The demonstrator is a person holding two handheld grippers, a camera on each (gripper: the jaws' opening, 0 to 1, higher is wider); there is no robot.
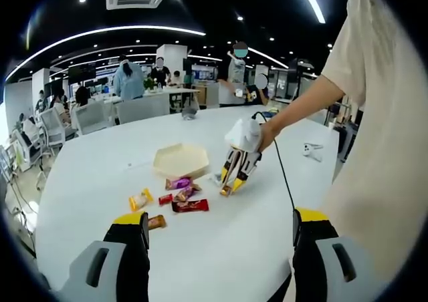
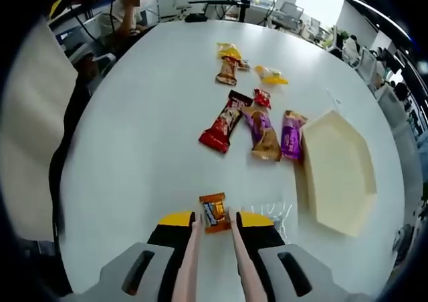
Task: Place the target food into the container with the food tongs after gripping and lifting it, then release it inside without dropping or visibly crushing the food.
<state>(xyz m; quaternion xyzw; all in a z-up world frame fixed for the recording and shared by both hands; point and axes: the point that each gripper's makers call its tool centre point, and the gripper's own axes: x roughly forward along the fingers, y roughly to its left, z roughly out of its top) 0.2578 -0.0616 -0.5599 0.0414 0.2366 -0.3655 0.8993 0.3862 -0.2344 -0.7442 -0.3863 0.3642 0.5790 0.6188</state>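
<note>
In the right gripper view my right gripper (image 2: 215, 219) is shut on a pair of pale food tongs (image 2: 192, 248). The tong tips pinch a small orange wrapped candy (image 2: 214, 212) low over the white table (image 2: 134, 141). A cream hexagonal tray (image 2: 334, 175) lies empty to the right of it. The left gripper view shows that same gripper (image 1: 231, 180) held by a person's hand, its tips on the orange candy (image 1: 225, 190), just right of the tray (image 1: 179, 160). My left gripper (image 1: 221, 216) hangs open above the table's near side, holding nothing.
Several wrapped candies lie beside the tray: a long red one (image 2: 224, 123), a brown one (image 2: 263, 136), a purple one (image 2: 291, 135) and yellow ones (image 2: 271, 76) farther off. A clear wrapper (image 2: 271, 212) lies by the tongs. The person stands at the table edge (image 1: 374, 148).
</note>
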